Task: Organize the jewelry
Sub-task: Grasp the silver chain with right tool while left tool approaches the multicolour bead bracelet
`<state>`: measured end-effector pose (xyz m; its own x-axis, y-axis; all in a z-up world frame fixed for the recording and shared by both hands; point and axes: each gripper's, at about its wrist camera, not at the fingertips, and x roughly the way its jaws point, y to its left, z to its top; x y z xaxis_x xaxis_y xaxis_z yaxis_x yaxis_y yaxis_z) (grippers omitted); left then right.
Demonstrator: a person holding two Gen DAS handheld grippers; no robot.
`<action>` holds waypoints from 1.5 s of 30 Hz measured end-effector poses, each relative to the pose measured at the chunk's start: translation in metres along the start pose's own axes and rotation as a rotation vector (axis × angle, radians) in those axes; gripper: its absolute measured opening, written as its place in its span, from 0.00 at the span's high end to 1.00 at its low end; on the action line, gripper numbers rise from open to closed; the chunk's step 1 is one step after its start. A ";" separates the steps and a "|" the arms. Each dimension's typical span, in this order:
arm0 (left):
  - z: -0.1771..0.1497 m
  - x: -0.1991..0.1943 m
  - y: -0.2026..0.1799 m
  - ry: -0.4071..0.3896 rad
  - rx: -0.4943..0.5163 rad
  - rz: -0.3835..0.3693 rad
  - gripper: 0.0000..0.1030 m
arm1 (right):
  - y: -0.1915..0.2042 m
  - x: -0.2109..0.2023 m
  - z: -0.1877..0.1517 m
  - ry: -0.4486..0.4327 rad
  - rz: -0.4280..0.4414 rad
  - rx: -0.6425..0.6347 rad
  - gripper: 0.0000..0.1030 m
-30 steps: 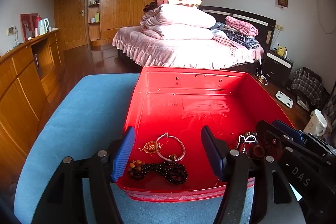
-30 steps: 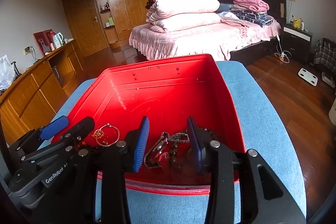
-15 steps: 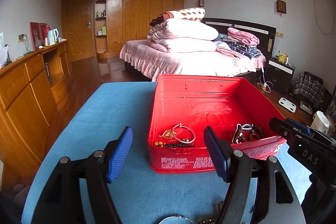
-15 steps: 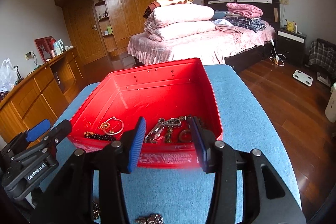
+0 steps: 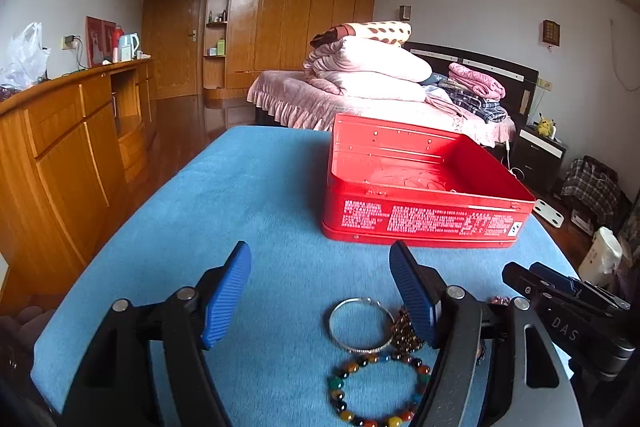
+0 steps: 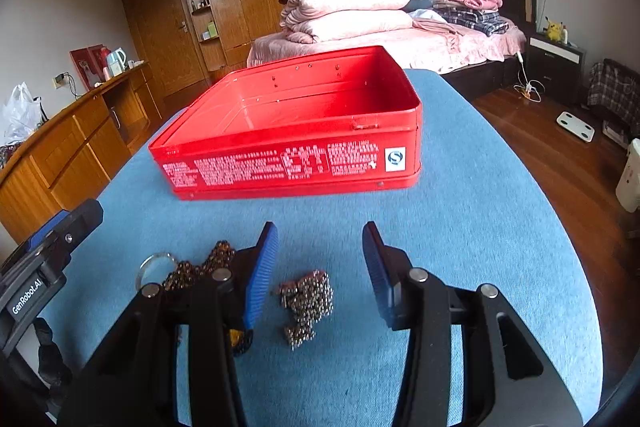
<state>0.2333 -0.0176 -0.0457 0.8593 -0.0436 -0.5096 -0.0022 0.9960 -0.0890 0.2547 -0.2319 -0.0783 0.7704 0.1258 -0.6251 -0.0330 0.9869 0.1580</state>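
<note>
Both grippers, left [image 5: 320, 291] and right [image 6: 320, 259], are spread, holding nothing. Tin [image 6: 288, 155] sits at 12 o'clock, chain [image 6: 308, 301] between right's fingers.

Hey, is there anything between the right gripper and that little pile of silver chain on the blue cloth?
Nothing visible. The silver chain pile lies on the blue cloth below the open jaws of the right gripper, with bare cloth around it. The brown bead strand lies off to the left, apart from it. The red tin stands farther back.
</note>
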 end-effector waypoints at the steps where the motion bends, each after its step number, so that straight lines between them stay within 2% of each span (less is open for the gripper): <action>1: -0.004 -0.001 -0.001 0.007 0.002 -0.002 0.31 | 0.000 0.000 -0.004 0.007 -0.001 0.002 0.58; 11: -0.045 -0.010 -0.016 0.048 0.033 -0.007 0.30 | 0.008 -0.004 -0.025 0.030 -0.028 0.017 0.58; 19: -0.050 -0.012 -0.017 0.042 0.026 0.001 0.30 | 0.009 -0.005 -0.030 0.024 -0.038 0.022 0.58; 23: -0.052 -0.011 -0.017 0.048 0.023 0.002 0.30 | 0.014 -0.005 -0.032 0.022 -0.044 0.011 0.63; 35: -0.055 -0.011 -0.020 0.049 0.032 0.006 0.30 | 0.015 -0.006 -0.034 0.012 -0.068 0.009 0.66; 41: -0.056 -0.011 -0.021 0.043 0.025 0.014 0.30 | 0.021 -0.003 -0.036 0.018 -0.099 -0.025 0.80; 45: -0.057 -0.011 -0.021 0.045 0.020 0.012 0.30 | 0.024 -0.002 -0.037 0.025 -0.112 -0.042 0.84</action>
<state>0.1951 -0.0423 -0.0874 0.8354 -0.0348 -0.5486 -0.0017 0.9978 -0.0659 0.2289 -0.2044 -0.1015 0.7547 0.0166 -0.6559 0.0253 0.9982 0.0544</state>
